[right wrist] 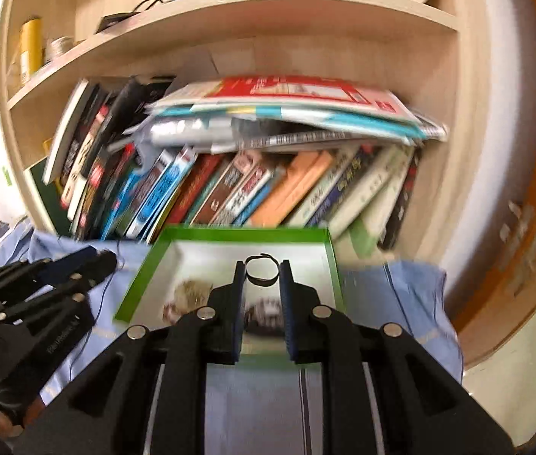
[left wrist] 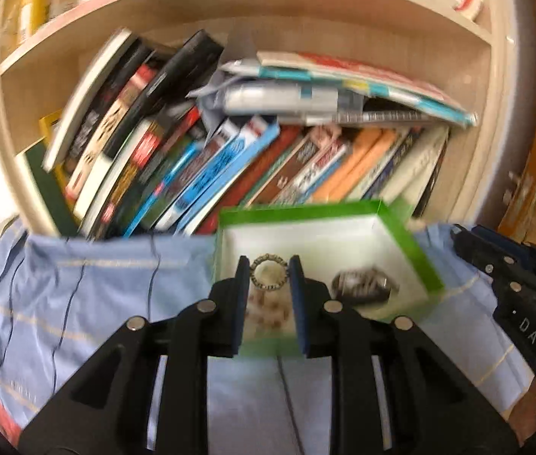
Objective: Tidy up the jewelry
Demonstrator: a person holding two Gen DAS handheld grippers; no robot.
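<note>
Jewelry is sitting in both of my grippers over the same box. My left gripper (left wrist: 269,275) is clamping a round beaded bracelet (left wrist: 269,273) between its two fingers, and the fingertips (left wrist: 242,271) are pressing on the two sides of the ring shape. I am holding it just above the green box (left wrist: 412,242), whose inside is white. Under the bracelet, on the floor of the box, a pale beaded piece (left wrist: 268,309) is lying, and to the right of it a dark metal piece (left wrist: 364,284) is lying too, though the blur is hiding its details.

My right gripper (right wrist: 262,275) is closing on a thin dark ring-shaped bangle (right wrist: 262,272), which is standing upright between the fingers over the same green box (right wrist: 146,265). In the right wrist view the dark metal piece (right wrist: 264,313) is showing below the gripper, and the pale beaded piece (right wrist: 186,294) is lying to its left.

I am seeing the left gripper (right wrist: 90,261) at the left edge of this view, beside the box. The box is resting on a light blue striped cloth (left wrist: 97,284). Behind it a wooden bookshelf (left wrist: 249,11) is standing, with leaning books (left wrist: 199,163) and a flat stack of magazines (left wrist: 344,79) on top of them.
</note>
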